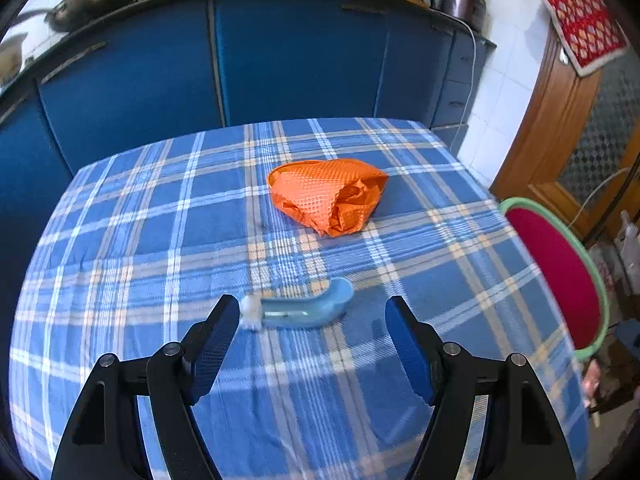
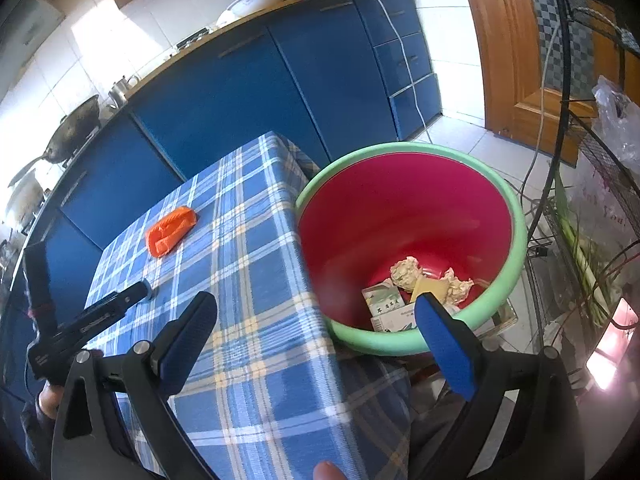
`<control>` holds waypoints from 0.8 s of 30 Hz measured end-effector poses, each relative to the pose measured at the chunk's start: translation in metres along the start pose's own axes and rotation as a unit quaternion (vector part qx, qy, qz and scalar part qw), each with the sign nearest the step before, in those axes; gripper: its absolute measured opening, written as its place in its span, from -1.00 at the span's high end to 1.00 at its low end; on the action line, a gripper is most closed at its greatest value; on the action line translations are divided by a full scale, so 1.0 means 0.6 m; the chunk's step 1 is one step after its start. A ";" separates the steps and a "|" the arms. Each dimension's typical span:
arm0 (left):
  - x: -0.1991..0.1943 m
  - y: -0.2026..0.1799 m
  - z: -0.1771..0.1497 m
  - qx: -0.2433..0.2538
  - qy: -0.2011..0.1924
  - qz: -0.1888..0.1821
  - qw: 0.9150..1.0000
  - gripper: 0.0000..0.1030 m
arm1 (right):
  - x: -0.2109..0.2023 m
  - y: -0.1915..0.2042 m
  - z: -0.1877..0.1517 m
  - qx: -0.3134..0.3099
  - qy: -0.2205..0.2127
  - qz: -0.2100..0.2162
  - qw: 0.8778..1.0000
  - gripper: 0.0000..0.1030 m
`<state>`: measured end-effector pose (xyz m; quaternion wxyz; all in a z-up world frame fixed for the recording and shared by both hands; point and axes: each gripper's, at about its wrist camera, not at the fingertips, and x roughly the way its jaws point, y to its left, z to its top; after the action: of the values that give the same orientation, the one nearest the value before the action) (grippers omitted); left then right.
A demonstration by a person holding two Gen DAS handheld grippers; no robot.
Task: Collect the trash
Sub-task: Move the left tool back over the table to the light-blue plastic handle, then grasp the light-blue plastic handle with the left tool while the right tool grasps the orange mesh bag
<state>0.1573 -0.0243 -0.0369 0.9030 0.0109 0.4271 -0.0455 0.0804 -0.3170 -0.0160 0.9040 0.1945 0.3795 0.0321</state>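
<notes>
- Left tool (image 1: 312, 312): jaws apart, nothing pressed between the pads; it hangs tilted down over the bench (image 1: 120, 240), which carries a blue plaid cloth.
- Pale blue curved plastic piece (image 1: 308, 310) lies flat on the cloth just ahead of the left tool, in line with the gap between the pads, touching neither. A small white wad (image 1: 251, 312) sits at its left end, close to the left pad; the view is blurred there, so contact cannot be judged.
- Orange mesh bag (image 1: 328, 196), crumpled, lies farther back near the bench's middle, well apart from the blue piece.
- Right tool (image 2: 316, 312): jaws apart and empty, held over the bench's right edge.
- Pink bin with green rim (image 2: 516, 216) stands beside the bench, below its top. Inside lie crumpled paper wads (image 2: 406, 272), a yellowish scrap (image 2: 430, 290) and small printed cartons (image 2: 384, 300).
</notes>
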 end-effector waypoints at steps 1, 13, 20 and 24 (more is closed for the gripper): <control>0.004 -0.001 0.001 0.006 -0.002 0.006 1.000 -0.49 | 0.002 0.002 -0.001 -0.002 0.002 -0.001 1.000 -0.91; 0.028 0.029 0.007 -0.016 -0.007 0.003 1.000 -0.49 | 0.026 0.035 -0.002 -0.025 0.019 -0.010 0.999 -0.91; 0.035 0.051 0.000 -0.046 0.001 -0.016 0.999 -0.46 | 0.052 0.072 -0.001 -0.050 0.034 -0.005 0.998 -0.91; 0.028 0.055 -0.002 -0.051 -0.008 -0.023 0.998 -0.46 | 0.061 0.096 0.003 -0.069 0.036 -0.004 0.997 -0.91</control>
<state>0.1700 0.0072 -0.0516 0.9043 -0.0452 0.4221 -0.0442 0.1127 -0.2569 -0.0178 0.9010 0.1284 0.4097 0.0616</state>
